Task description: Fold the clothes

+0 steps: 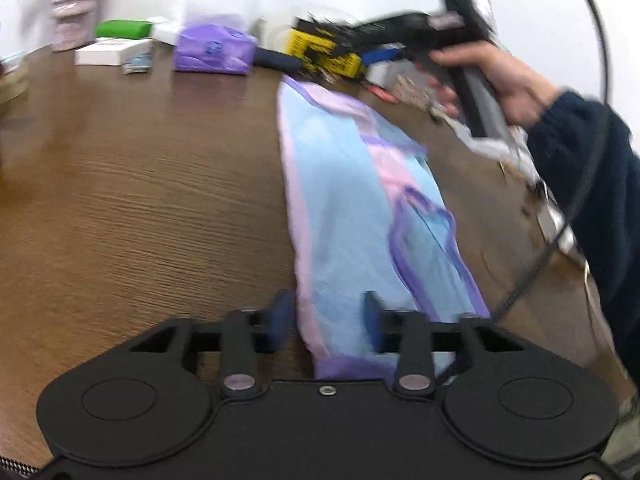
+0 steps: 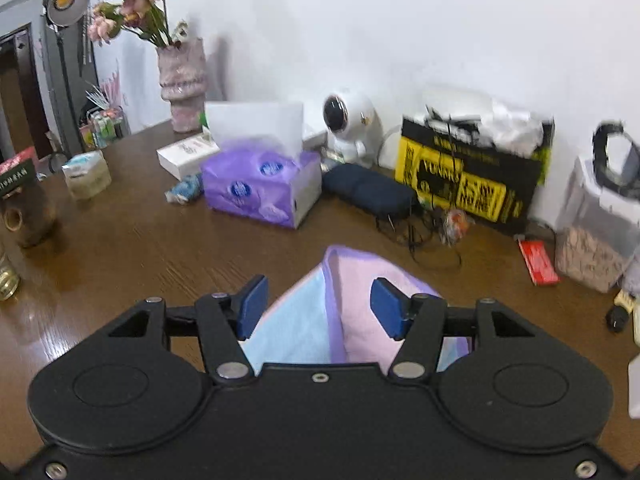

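On the table (image 1: 140, 184) the garment (image 1: 352, 208) lies as a long strip running away from the left gripper (image 1: 326, 318), both grippers gaping (right gripper (image 2: 320, 306) over its far end).

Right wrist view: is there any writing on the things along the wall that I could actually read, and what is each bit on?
"YUNNN", roughly, in black capitals on the yellow and black bag; its other lines are too blurred to read.
Purple tissue box: round blue logos, lettering too small.
Dark sign at the left edge: pale characters, unreadable.
White box: print too small.
Red packet: nothing legible.
Left wrist view: too blurred, no text readable.
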The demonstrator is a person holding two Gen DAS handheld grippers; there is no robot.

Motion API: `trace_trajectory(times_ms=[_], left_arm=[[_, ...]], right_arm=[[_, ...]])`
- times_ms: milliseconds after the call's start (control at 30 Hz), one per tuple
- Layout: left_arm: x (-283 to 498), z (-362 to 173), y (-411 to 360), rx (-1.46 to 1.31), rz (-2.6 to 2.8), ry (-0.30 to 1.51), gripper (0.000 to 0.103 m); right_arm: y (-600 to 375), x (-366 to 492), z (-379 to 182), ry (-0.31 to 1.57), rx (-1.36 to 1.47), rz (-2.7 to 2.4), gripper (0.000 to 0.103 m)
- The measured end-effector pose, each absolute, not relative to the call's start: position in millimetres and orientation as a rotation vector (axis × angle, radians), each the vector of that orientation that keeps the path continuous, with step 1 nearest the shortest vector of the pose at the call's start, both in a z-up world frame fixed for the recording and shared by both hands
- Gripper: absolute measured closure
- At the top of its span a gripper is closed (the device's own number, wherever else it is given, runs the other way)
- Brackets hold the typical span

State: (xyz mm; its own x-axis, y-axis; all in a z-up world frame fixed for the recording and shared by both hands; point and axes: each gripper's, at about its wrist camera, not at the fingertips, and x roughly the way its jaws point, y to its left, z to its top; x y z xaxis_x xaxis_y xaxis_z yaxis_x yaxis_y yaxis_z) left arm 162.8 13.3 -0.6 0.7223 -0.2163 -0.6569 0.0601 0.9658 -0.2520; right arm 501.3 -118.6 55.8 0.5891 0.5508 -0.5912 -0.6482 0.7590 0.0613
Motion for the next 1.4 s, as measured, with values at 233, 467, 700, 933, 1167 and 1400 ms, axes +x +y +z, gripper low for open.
trace_trajectory(times_ms=[233, 467, 700, 933, 1167, 1400], left_arm=[[156, -5, 28, -0.280, -0.125, 0.762, 0.101], [157, -6, 43, -0.309, -0.117, 0.762, 0.102], [159, -6, 51, -0.301, -0.124, 0.758, 0.102], [162, -5, 60, -0.297, -0.098, 0.751, 0.102], [158, -2, 59, -0.267, -0.050, 0.727, 0.098], [125, 30, 56, -0.269, -0.064, 0.567, 0.057]], right_arm=[[-84, 538, 30, 0.670, -0.152, 0.699, 0.056], [-60, 573, -2, 0.712, -0.161, 0.674, 0.067], [-60, 582, -11, 0.699, -0.086, 0.683, 0.099], [-69, 570, 7, 0.643, -0.087, 0.662, 0.099], [-79, 553, 26, 0.594, -0.110, 0.646, 0.071], [-105, 531, 79, 0.511, -0.116, 0.655, 0.045]])
